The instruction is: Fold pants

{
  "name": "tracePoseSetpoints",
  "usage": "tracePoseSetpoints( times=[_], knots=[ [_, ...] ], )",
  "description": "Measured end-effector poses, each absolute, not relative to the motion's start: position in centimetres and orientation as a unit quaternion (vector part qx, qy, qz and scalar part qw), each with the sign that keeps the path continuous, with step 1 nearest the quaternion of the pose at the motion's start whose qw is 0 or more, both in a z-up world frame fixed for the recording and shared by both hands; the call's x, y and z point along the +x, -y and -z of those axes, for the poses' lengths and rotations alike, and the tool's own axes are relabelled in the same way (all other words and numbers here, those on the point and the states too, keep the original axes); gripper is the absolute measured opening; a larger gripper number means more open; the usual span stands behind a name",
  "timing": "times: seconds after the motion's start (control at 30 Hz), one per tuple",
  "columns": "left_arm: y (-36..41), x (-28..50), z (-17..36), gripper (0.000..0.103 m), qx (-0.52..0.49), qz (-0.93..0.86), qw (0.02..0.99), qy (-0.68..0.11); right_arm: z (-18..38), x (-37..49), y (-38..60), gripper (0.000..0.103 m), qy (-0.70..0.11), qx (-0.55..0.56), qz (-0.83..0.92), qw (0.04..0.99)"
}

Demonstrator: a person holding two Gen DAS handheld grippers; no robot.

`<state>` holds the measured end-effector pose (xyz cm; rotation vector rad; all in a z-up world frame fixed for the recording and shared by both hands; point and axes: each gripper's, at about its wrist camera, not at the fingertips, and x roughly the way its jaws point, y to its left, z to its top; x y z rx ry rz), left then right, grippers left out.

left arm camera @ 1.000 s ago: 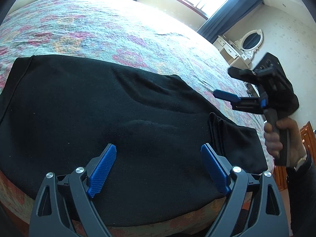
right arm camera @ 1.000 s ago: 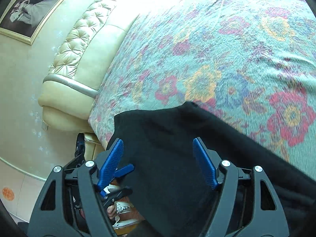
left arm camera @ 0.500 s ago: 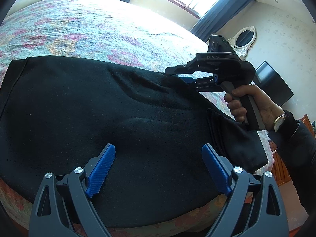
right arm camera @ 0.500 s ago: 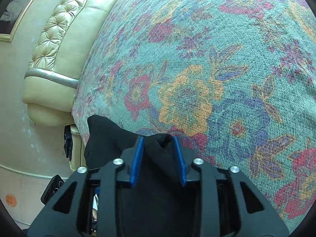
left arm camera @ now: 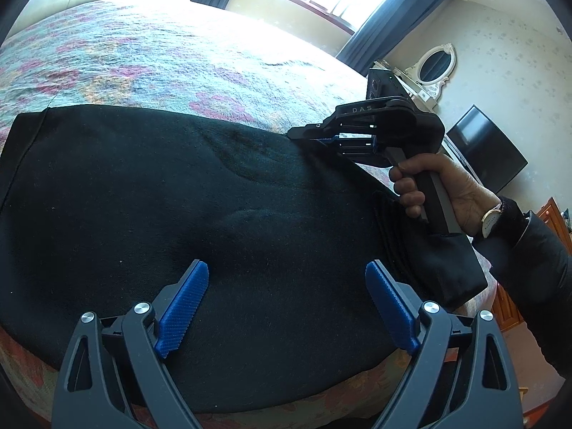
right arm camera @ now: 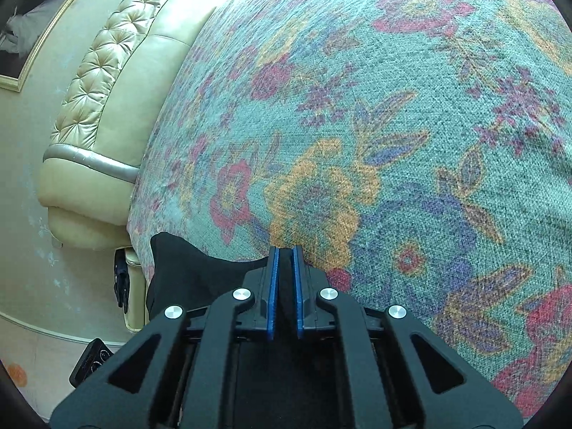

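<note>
Black pants (left arm camera: pixel 186 196) lie spread flat across the near part of a floral bedspread (left arm camera: pixel 171 57), with a folded end (left arm camera: pixel 439 261) at the right. My left gripper (left arm camera: pixel 286 296) is open above the pants' near edge, holding nothing. My right gripper (left arm camera: pixel 314 135) is at the pants' far edge, shut on the fabric. In the right wrist view the right gripper (right arm camera: pixel 285 279) has its blue pads (right arm camera: pixel 273 286) pinched on the black pants (right arm camera: pixel 186 268), with the bedspread (right arm camera: pixel 357 125) beyond.
A cream tufted headboard (right arm camera: pixel 107 89) stands at the bed's left end. A window with dark curtains (left arm camera: pixel 371 32), a white dresser with an oval mirror (left arm camera: pixel 434 62) and a dark TV screen (left arm camera: pixel 489 146) stand beyond the bed.
My right gripper came down onto the pants' far edge and closed on the fabric. My left gripper stayed open above the near edge.
</note>
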<state>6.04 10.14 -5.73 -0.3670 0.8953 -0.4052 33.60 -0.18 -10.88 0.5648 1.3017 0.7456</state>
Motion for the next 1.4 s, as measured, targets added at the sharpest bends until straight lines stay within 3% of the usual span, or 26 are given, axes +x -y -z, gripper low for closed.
tracePoseSetpoints(
  times=[0.17,0.27,0.33,0.4,0.53,0.8,0.93,1.4],
  knots=[
    [-9.9,6.0,5.8,0.088,-0.165,0.193,0.867,-0.429,10.2,33.6,2.5,0.009,-0.561,0.288,-0.302,0.715],
    [-9.9,5.9,5.9,0.088,-0.165,0.196,0.867,-0.428,8.4,31.8,3.7,0.022,-0.539,0.297,-0.31,0.724],
    [-10.0,5.9,6.0,0.088,-0.169,0.197,0.866,-0.428,6.7,29.7,4.3,0.038,-0.522,0.288,-0.318,0.737],
    [-10.1,5.9,6.0,0.088,-0.171,0.198,0.865,-0.428,5.1,26.9,5.1,0.039,-0.505,0.272,-0.327,0.751],
    [-9.9,6.1,6.1,0.092,-0.16,0.207,0.863,-0.432,4.1,20.3,7.5,0.051,-0.487,0.262,-0.312,0.773],
    [-8.9,5.9,6.2,0.098,-0.124,0.221,0.868,-0.428,7.3,11.2,10.6,0.053,-0.481,0.303,-0.26,0.781],
    [-8.6,5.9,6.2,0.098,-0.119,0.222,0.868,-0.427,7.0,11.2,9.6,0.071,-0.47,0.301,-0.281,0.781],
    [-11.1,5.3,2.3,0.098,-0.063,0.141,0.895,-0.418,6.1,6.9,11.3,0.073,-0.461,0.316,-0.276,0.782]
  ],
)
